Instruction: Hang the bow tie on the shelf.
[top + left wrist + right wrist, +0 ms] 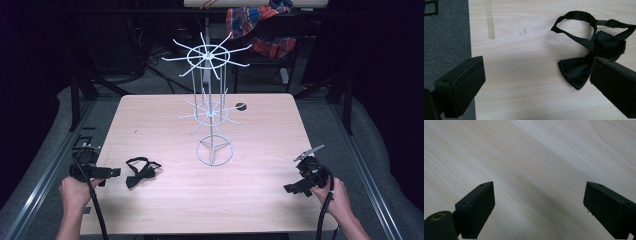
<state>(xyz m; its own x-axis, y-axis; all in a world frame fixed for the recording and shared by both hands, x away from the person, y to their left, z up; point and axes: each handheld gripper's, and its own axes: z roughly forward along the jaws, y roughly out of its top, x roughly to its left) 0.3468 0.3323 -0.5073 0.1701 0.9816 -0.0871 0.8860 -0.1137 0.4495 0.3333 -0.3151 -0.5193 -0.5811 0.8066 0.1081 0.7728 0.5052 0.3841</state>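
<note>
High view places the black bow tie (141,170) flat on the surface (250,200) just beside the left gripper (114,172), its strap looped toward the white wire rack (211,107); left gripper view shows wide-open, empty fingers (464,85); right gripper (292,188) likewise gapes over bare wood.

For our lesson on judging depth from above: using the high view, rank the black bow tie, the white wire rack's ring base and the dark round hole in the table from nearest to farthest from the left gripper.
1. Black bow tie, just beside the left gripper.
2. Ring base, mid-table.
3. Dark round hole, near the far edge.
</note>
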